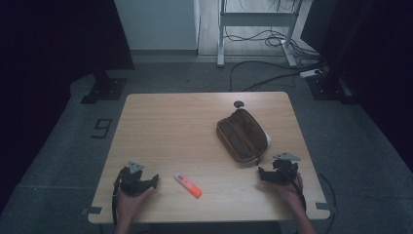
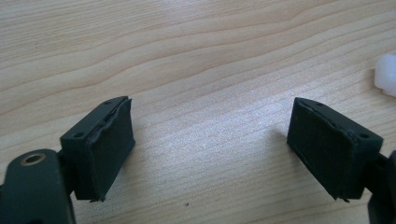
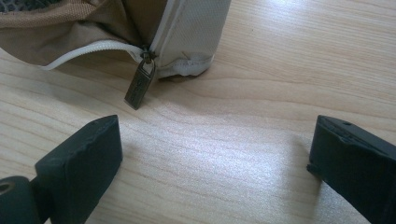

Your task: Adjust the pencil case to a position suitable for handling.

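My left claw: I hold the left gripper (image 1: 155,181) low over the near left part of the table (image 1: 165,126), well to the left of the pouch and nearer to me than it. In the left gripper view its jaws stand wide apart with bare wood between them, gripping nothing.

My right claw: the right gripper (image 1: 260,173) sits just beyond the near end of the pouch, on my side of it, pointing toward it. Its jaws are spread wide in the right gripper view, with bare wood between the pads.

Pouch: a brown zip pouch (image 1: 242,136) lies on the right half of the table, its long side running away from me and slanting a little. In the right gripper view its near end (image 3: 140,28) shows tan fabric beside a pale mesh panel.

Zip pull: a small dark metal tab (image 3: 140,84) hangs from the white zipper at the pouch's near end, its tip resting on the wood, just ahead of my right claw and clear of both pads.

Marker: a white pen with an orange cap (image 1: 188,185) lies flat to the left of the pouch and nearer to me, between my two claws and closer to the left one. Its white tip (image 2: 385,74) shows at the right edge of the left gripper view.

Table hole: a dark round opening (image 1: 238,104) sits just past the pouch's far end.
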`<state>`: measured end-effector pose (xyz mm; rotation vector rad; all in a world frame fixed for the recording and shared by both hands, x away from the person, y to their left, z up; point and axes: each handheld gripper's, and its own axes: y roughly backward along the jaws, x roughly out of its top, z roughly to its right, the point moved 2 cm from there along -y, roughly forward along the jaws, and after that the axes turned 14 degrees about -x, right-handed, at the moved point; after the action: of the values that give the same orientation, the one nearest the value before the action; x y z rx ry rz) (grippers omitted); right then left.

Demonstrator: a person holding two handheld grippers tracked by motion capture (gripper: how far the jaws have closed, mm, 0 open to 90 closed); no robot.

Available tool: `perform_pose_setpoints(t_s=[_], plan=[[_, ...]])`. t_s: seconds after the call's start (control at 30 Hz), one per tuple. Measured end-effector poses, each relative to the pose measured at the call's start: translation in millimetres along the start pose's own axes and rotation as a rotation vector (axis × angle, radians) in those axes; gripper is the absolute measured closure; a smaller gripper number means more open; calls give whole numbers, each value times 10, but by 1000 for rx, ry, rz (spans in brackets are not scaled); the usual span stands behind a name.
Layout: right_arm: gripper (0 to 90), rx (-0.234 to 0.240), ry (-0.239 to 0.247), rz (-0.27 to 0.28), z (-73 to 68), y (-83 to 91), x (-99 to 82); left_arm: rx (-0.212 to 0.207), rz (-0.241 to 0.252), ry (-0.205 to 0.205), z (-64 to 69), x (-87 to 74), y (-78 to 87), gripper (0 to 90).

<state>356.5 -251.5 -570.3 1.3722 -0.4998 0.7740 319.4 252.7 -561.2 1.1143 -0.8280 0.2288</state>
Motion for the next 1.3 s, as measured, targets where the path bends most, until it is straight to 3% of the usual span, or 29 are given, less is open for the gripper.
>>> perform_pose_setpoints(t_s=[0.27,1.0,1.3], plan=[[21,-11,-11,-2,3,3,-4,22,6,20,0,-8,6,147],[76,-11,-16,10,18,25,-13,32,10,27,-7,2,1,157],[110,-8,-63,39,131,70,-10,33,11,28,-8,5,-3,158]])
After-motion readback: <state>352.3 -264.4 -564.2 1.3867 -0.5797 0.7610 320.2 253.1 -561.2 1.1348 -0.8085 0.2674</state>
